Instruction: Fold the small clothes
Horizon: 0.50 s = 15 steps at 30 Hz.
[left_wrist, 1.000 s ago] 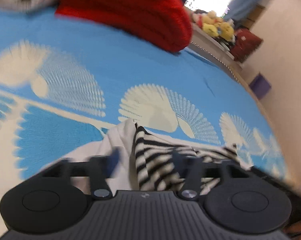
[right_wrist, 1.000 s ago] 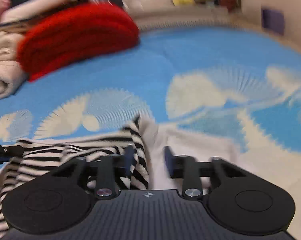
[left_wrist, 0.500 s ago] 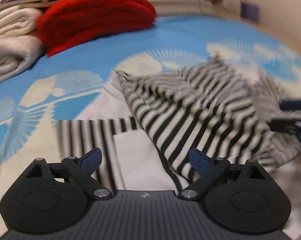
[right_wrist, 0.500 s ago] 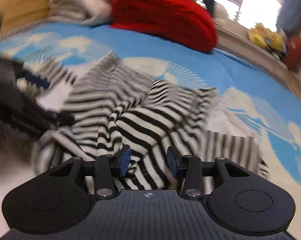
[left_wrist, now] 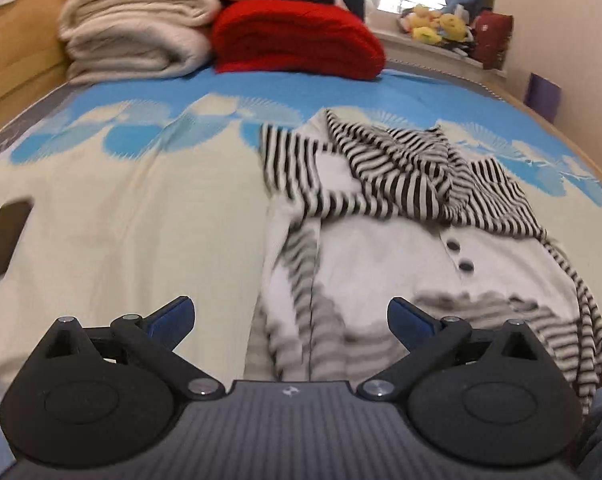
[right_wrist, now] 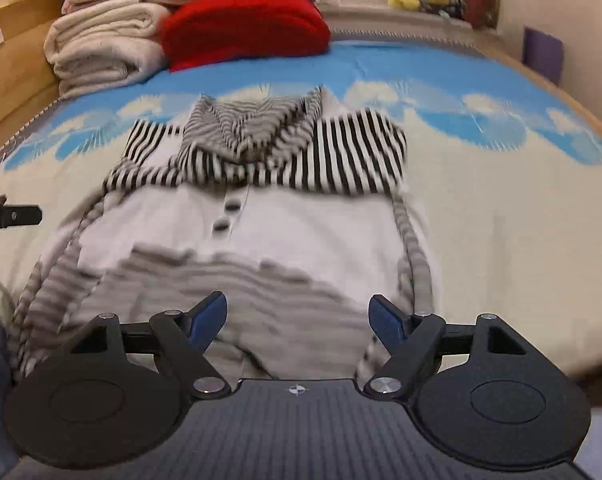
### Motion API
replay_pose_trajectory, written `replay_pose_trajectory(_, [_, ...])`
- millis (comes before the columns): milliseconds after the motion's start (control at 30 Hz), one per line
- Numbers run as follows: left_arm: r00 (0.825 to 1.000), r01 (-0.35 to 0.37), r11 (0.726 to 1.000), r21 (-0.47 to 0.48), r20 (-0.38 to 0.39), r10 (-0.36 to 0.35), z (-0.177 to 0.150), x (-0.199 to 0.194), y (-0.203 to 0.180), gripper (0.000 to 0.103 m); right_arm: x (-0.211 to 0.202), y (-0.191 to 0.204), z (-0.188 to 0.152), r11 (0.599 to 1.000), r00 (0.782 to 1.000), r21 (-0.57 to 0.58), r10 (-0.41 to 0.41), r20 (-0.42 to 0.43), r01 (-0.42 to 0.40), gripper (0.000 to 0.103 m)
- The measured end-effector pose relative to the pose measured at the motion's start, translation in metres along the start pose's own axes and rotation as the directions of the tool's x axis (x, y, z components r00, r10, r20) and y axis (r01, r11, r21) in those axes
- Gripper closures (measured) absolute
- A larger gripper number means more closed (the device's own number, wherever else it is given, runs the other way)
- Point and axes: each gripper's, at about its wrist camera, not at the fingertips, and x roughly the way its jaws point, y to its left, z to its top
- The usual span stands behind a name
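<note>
A small white garment with black-and-white striped hood and sleeves [left_wrist: 401, 208] lies on the bed, two dark buttons on its white front. It also shows in the right wrist view [right_wrist: 269, 184], sleeves folded in across the chest. My left gripper [left_wrist: 291, 314] is open and empty above the garment's near left hem. My right gripper [right_wrist: 299, 318] is open and empty above the near hem. The left gripper's tip [right_wrist: 9, 216] shows at the right wrist view's left edge.
The bedspread [left_wrist: 141, 200] is cream with a blue fan pattern. A folded red knit [left_wrist: 297, 42] and cream blankets [left_wrist: 133, 40] are stacked at the headboard end. Plush toys [left_wrist: 437, 26] sit on the windowsill. A dark flat object [left_wrist: 5, 236] lies at left.
Both grippers have let go of the striped garment and pulled back toward me. Their jaws have opened wide. The garment now lies flat with its sleeves folded in.
</note>
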Motion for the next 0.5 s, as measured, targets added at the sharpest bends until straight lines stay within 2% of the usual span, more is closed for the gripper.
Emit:
replay_pose_trajectory(167, [0.999, -0.014, 1.0, 0.023, 0.042, 0.013, -0.033, -0.051, -0.003, 0.0, -0.057, 0.013, -0.02, 1.0, 0.996, -0.027, 0.015, 0.084, -0.013, 0.024])
replay_pose_trajectory(300, [0.999, -0.01, 1.0, 0.03, 0.05, 0.008, -0.045, -0.067, -0.004, 0.0, -0.093, 0.019, -0.036, 0.998, 0.99, -0.049, 0.035, 0.134, -0.029, 0.023])
replay_pose_trajectory(400, [0.999, -0.015, 0.999, 0.034, 0.034, 0.014, -0.049, -0.06, -0.003, 0.0, -0.095, 0.019, -0.046, 0.998, 0.992, -0.055, 0.031, 0.125, -0.024, 0.023])
replay_pose_trajectory(500, [0.999, -0.028, 0.998, 0.051, 0.02, 0.027, -0.054, -0.047, 0.001, 0.0, -0.078, 0.004, -0.05, 0.999, 0.997, 0.035, 0.025, 0.071, -0.027, 0.023])
